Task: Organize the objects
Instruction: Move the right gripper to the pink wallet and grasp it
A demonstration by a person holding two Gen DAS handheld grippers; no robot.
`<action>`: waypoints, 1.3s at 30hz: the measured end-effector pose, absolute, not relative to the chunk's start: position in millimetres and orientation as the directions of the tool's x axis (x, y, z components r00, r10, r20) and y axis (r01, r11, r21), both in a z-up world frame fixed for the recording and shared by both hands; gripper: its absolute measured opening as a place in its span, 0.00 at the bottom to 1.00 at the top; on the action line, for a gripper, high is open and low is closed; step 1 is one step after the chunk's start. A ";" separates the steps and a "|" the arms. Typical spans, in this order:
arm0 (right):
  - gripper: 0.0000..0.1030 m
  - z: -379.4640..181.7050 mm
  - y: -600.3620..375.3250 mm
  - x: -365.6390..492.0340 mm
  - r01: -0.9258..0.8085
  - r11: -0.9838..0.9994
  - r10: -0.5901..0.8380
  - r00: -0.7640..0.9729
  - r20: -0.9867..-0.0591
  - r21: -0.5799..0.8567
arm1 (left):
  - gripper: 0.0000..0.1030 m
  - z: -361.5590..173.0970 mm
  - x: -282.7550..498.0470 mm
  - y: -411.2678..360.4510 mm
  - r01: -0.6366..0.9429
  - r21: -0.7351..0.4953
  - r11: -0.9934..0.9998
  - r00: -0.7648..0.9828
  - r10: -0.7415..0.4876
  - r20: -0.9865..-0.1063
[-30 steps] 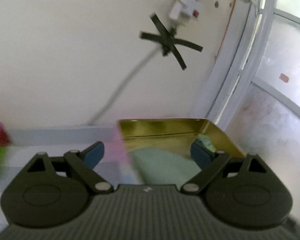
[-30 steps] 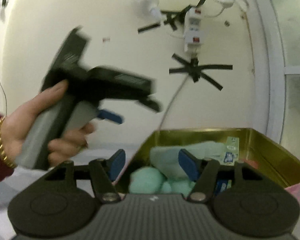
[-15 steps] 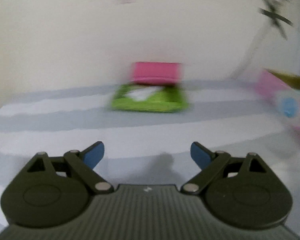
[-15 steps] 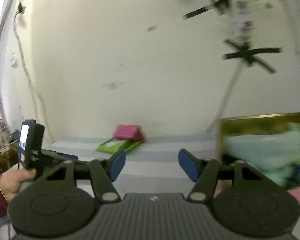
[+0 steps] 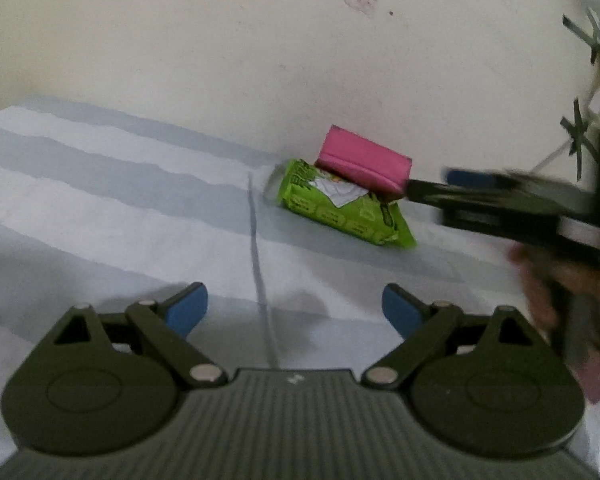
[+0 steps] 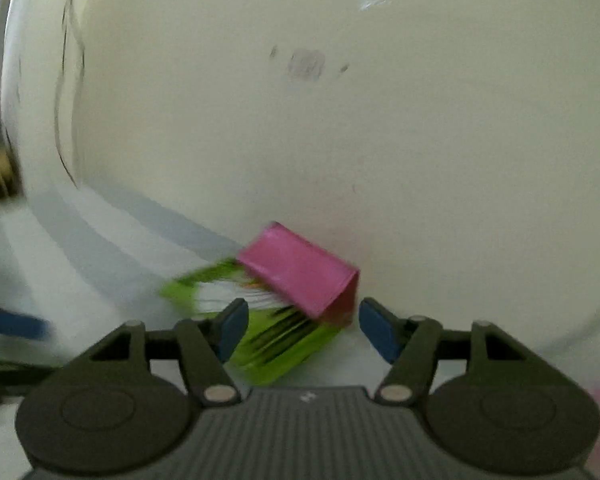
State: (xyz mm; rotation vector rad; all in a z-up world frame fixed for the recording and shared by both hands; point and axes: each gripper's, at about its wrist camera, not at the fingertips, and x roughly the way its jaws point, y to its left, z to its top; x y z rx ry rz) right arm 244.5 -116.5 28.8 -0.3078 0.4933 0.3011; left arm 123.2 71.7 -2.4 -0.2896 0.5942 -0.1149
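A pink box (image 5: 363, 161) lies tilted on a bright green packet (image 5: 342, 211) against the wall, on a striped blue-and-white cloth (image 5: 100, 216). My left gripper (image 5: 295, 312) is open and empty, low over the cloth, well short of them. My right gripper (image 6: 299, 326) is open and empty, close in front of the pink box (image 6: 300, 274) and green packet (image 6: 276, 344), which show between its fingers. In the left wrist view the right gripper reaches in from the right (image 5: 432, 190), its tip near the pink box.
A cream wall (image 5: 220, 60) stands right behind the two objects. Black tape crosses and a white cable (image 5: 598, 80) hang on the wall at the far right. A dark crease (image 5: 258, 264) runs down the cloth.
Both grippers swung left, away from the gold tin, which has left both views. The right gripper has come close to the pink box and green packet. Both stay open.
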 end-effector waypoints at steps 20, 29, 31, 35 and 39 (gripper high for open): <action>0.58 27.6 -158.7 220.5 -0.308 0.950 0.289 0.808 -0.513 0.050 | 1.00 -3.0 115.0 81.6 0.048 -0.332 0.942 0.816 -0.229 -0.531; 0.52 32.6 -269.9 6.8 -0.169 0.856 0.448 0.714 -0.539 0.488 | 0.95 -1.4 106.2 76.4 0.204 -0.389 0.898 0.800 -0.382 -0.463; 0.56 29.7 -288.6 -41.1 -0.127 0.862 0.415 0.733 -0.538 0.491 | 0.95 -1.3 105.1 68.5 0.241 -0.365 0.899 0.793 -0.399 -0.460; 0.70 35.4 -305.0 -97.2 0.001 0.951 0.168 0.837 -0.521 0.308 | 0.89 -0.9 92.1 48.4 0.257 -0.470 0.845 0.713 -0.494 -0.498; 0.70 34.3 -298.9 -119.1 -0.074 0.962 0.201 0.841 -0.502 0.261 | 0.89 9.5 56.3 3.2 0.363 -0.545 0.756 0.607 -0.636 -0.477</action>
